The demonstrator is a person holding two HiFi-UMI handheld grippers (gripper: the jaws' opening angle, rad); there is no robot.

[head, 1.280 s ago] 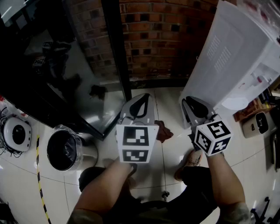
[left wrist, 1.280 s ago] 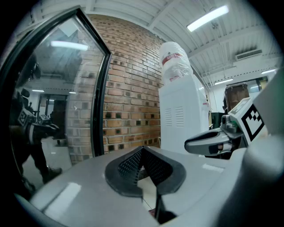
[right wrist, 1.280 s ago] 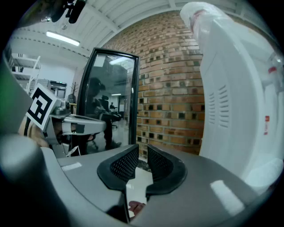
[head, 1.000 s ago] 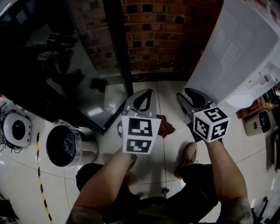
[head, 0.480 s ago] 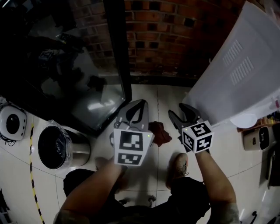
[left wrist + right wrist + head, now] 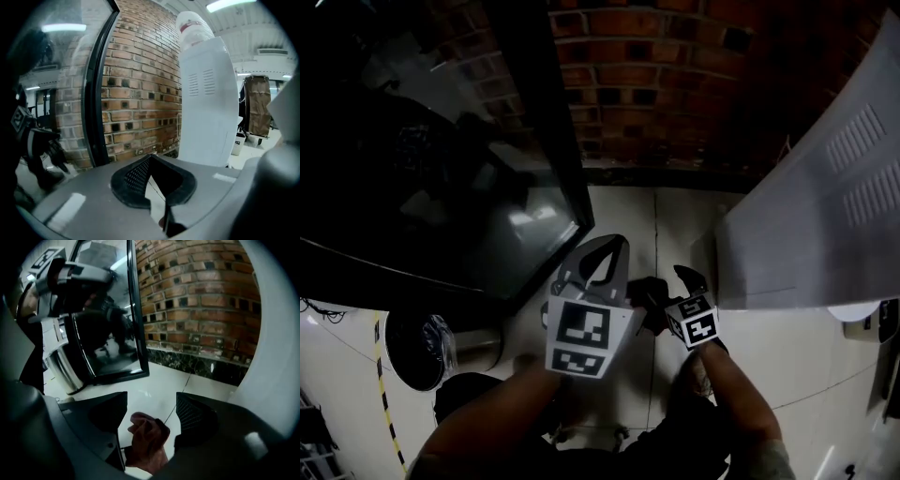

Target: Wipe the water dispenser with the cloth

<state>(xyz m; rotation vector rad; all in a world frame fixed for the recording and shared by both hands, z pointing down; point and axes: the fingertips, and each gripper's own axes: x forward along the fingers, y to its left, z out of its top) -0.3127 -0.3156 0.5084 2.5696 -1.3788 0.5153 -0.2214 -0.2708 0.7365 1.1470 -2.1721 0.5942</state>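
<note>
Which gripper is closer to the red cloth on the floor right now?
Right. The right gripper has the cloth between its open jaws, not pinched; the left gripper is off to one side, shut, pointing at the brick wall.

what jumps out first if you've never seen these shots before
The crumpled reddish cloth on the pale floor, lying between the jaws of the right gripper, which have just been opening and stand wide apart without closing on it. Next, the tall white water dispenser looming at the right against the brick wall, with the left gripper facing that wall, jaws together and empty.
</note>
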